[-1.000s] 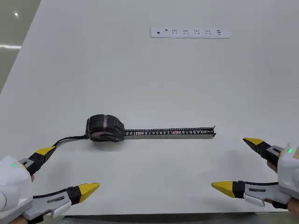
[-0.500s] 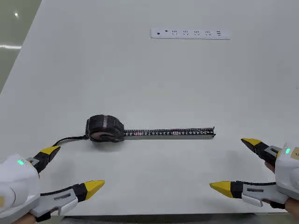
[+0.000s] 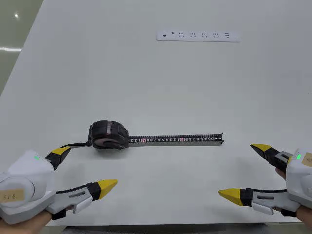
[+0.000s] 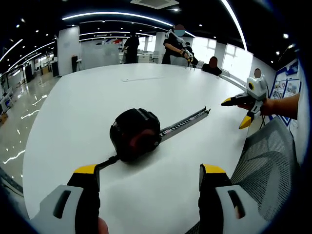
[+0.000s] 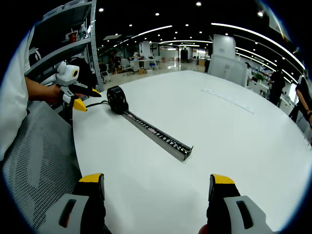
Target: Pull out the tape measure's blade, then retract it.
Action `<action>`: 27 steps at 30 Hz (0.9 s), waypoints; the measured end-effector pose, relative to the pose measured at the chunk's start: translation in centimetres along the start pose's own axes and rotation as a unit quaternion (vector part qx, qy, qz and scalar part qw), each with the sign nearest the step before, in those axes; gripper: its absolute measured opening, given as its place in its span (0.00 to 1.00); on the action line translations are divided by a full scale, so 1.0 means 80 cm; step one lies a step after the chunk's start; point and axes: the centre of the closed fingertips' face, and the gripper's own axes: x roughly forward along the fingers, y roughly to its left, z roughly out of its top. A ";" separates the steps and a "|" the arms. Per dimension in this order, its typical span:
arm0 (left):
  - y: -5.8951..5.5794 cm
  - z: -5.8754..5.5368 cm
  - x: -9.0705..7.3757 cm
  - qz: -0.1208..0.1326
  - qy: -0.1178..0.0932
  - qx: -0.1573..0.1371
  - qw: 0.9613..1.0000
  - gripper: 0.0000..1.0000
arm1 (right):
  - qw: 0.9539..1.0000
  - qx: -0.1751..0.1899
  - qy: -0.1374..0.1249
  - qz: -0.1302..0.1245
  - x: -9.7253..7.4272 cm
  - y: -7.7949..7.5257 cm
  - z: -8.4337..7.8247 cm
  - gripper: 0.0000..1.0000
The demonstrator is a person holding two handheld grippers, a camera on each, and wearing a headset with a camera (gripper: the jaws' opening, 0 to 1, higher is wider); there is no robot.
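Note:
A black tape measure lies on the white table with its blade drawn out to the right, ending in a hook. A black strap trails from its left side. My left gripper is open, near the front edge, just below and left of the case. In the left gripper view the case sits ahead between the jaws, untouched. My right gripper is open at the front right, below the blade's hook. The right gripper view has the blade end ahead and the case farther off.
A white power strip lies at the far side of the table. The table's front edge runs just below both grippers. A mesh chair stands beside the table, and people stand at its far end.
My left gripper has moved right and slightly forward toward the tape measure case, still open. The right gripper has barely shifted. The tape and blade lie as before.

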 end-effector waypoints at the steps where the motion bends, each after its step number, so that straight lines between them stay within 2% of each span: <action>1: 0.000 0.001 0.000 0.002 -0.002 0.000 1.000 0.81 | 1.000 0.000 0.000 0.000 0.000 0.000 0.000 0.87; 8: 0.000 0.010 0.011 0.001 -0.002 0.000 1.000 0.80 | 1.000 -0.001 0.000 -0.001 0.000 -0.003 0.002 0.87; 12: -0.002 0.022 0.016 0.002 -0.008 -0.003 1.000 0.80 | 1.000 -0.001 0.000 -0.001 0.000 -0.004 0.002 0.87; 19: -0.005 0.033 0.030 -0.004 -0.013 -0.007 1.000 0.79 | 1.000 0.000 0.001 -0.003 0.000 -0.006 -0.001 0.87; 27: -0.007 0.038 0.042 -0.008 -0.009 -0.007 1.000 0.79 | 1.000 0.002 0.002 -0.003 0.000 -0.007 -0.003 0.87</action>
